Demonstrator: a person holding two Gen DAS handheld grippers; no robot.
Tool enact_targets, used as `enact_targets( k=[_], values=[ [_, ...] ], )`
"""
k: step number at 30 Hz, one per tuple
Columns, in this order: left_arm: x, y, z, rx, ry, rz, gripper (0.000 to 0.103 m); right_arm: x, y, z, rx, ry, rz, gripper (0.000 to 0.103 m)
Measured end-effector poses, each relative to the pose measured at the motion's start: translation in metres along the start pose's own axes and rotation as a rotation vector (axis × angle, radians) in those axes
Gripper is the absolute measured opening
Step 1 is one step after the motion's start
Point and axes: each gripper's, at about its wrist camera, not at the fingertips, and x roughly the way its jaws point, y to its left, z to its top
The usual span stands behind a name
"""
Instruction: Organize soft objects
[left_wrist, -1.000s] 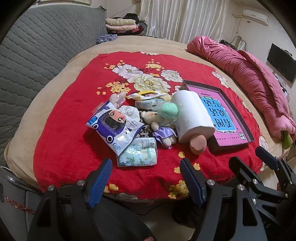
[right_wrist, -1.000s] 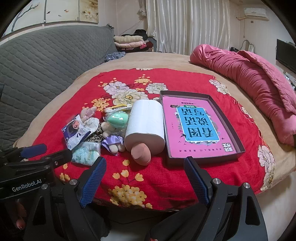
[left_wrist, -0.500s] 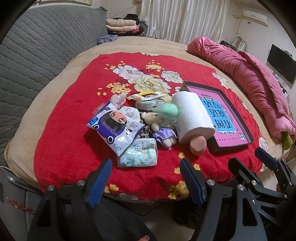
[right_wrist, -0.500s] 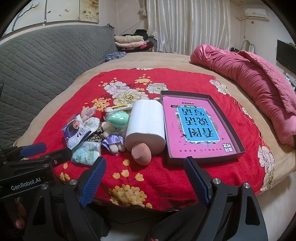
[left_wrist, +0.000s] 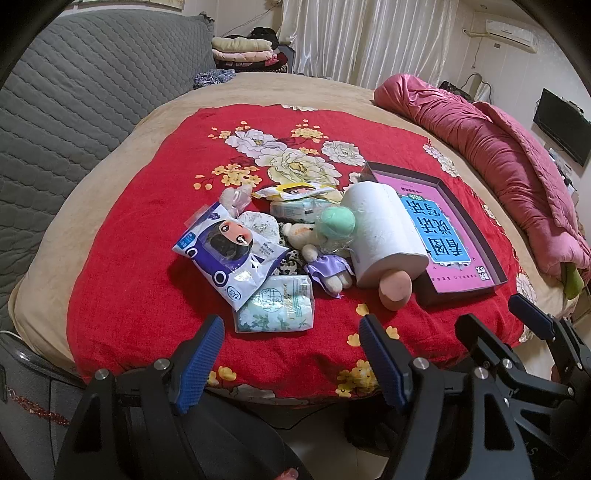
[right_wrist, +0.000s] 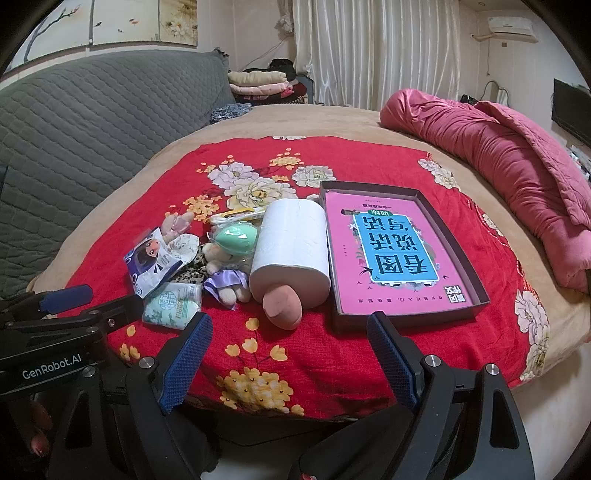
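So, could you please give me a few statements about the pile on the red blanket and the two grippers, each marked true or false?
1. The white paper roll lies on its side beside the shallow dark box with the pink book. True.
2. The mint-green egg-shaped sponge sits inside the box. False: it rests in the pile, left of the roll.
3. The left gripper is shut on the floral tissue pack. False: its jaws are open and hold nothing.
4. The peach-coloured sponge lies at the near end of the roll. True.
5. The right gripper is open and empty. True.
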Motion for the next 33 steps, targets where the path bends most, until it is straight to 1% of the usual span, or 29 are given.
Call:
enact_targets(
  k=[10, 18, 22, 29, 33],
  values=[
    [0.002, 0.001, 0.0, -0.008, 0.004, 0.0, 0.075, 0.007, 0.004, -0.002, -0.019, 0.01, 0.006, 0.086],
    [0.012, 0.018, -0.002, -0.054, 0.016, 0.002, 0.075, 0.019, 0.006, -0.005, -0.03, 0.023, 0.024, 0.086],
    [0.021, 0.035, 0.0, -0.103, 0.028, 0.007, 0.075, 0.027, 0.007, -0.007, -0.035, 0.035, 0.043, 0.086],
    [0.044, 0.081, 0.006, -0.271, 0.073, -0.037, 0.075, 0.044, 0.009, -0.01, -0.046, 0.05, 0.079, 0.086],
    [0.058, 0.093, 0.01, -0.337, 0.095, -0.124, 0.075, 0.054, 0.009, -0.01, -0.057, 0.05, 0.086, 0.086]
  ],
)
